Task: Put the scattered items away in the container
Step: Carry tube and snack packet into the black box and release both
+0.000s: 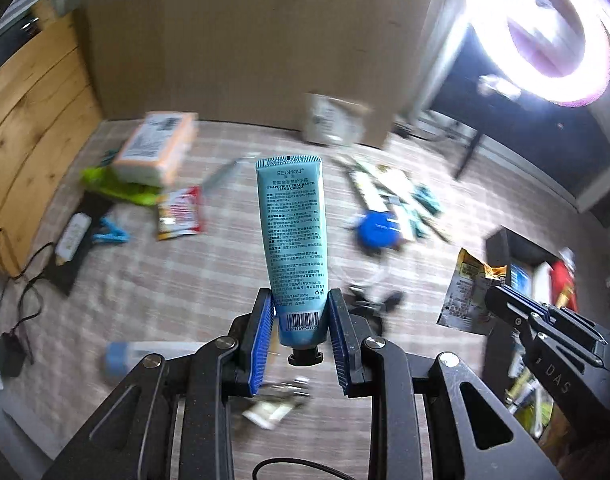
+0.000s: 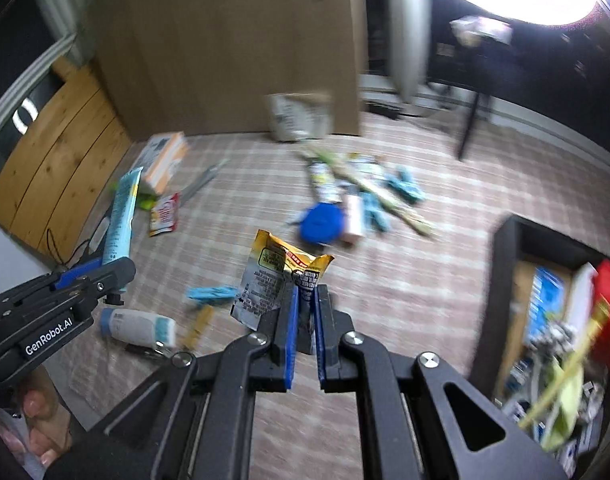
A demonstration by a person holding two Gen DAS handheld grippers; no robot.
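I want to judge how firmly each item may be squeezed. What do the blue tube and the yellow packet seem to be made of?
The blue tube, held in the left gripper, looks like soft matte plastic: its far end is crimped flat. The yellow packet, pinched in the right gripper, looks like thin glossy film, perhaps foil-lined: it is creased and reflects light.

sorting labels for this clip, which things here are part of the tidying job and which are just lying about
Part of the job:
- hand cream tube, held in the left gripper
- yellow sachet, held in the right gripper
- black bin, already part filled
- blue disc, orange box, white bottle, still loose on the cloth

Just lying about:
- ring light
- cardboard panel
- black cable
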